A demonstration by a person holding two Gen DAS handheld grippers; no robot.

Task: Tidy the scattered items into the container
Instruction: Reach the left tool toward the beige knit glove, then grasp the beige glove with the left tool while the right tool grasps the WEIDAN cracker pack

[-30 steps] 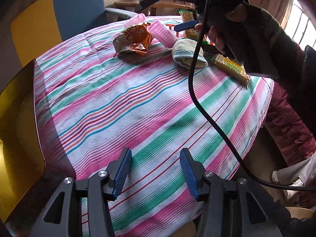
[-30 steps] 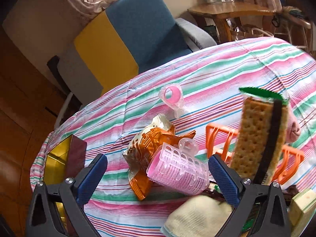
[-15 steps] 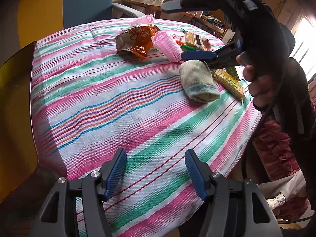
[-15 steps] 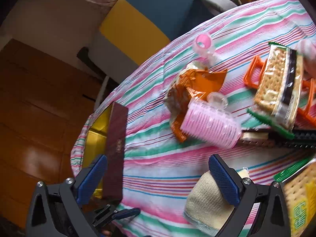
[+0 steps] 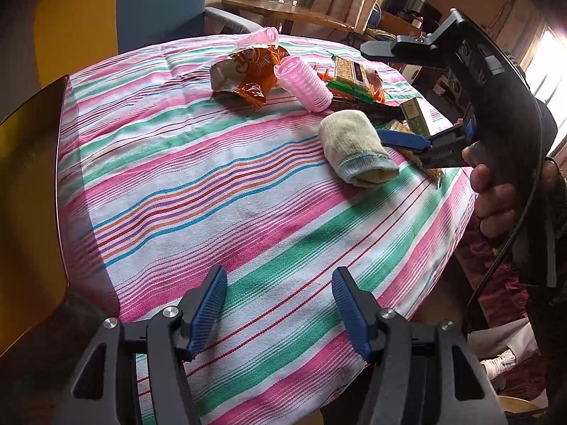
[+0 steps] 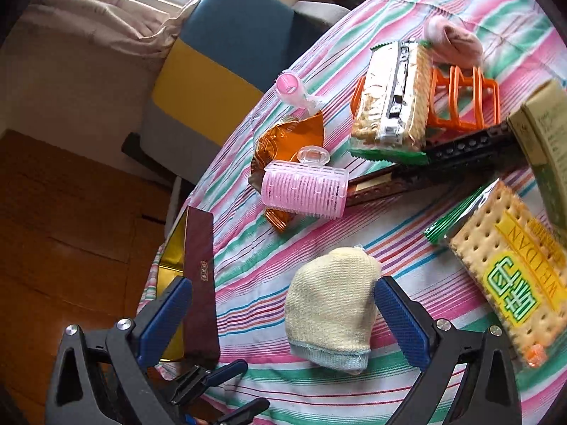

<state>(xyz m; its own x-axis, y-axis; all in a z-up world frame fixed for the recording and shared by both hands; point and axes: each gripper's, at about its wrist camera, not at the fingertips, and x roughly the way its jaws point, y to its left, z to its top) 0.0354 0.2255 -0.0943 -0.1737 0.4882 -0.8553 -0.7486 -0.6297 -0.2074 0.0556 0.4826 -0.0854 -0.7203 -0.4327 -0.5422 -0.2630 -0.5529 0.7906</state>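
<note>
A rolled cream sock [image 6: 333, 304] lies on the striped tablecloth [image 5: 212, 191]; it also shows in the left wrist view [image 5: 358, 148]. My right gripper [image 6: 283, 318] is open above the sock, its right pad [image 6: 400, 318] beside the sock's edge. A gold-lined, dark-sided box [image 6: 191, 276] stands at the table's left edge, also in the left wrist view [image 5: 28, 191]. My left gripper [image 5: 280, 311] is open and empty over the near table edge. A pink hair roller [image 6: 304, 189], an orange snack bag [image 6: 290, 141] and cracker packs [image 6: 389, 102] lie further back.
A second cracker pack [image 6: 510, 283], a green carton [image 6: 545, 141], an orange plastic rack [image 6: 464, 99], a black comb-like strip [image 6: 467, 148], a small pink roller [image 6: 290, 86] and a pink sock [image 6: 453, 42] crowd the table's far right. A blue-yellow chair [image 6: 219, 53] stands behind.
My right gripper has swung down from the pink roller and crackers towards the cream sock, which now lies between its fingers. My left gripper has stayed open near the table edge.
</note>
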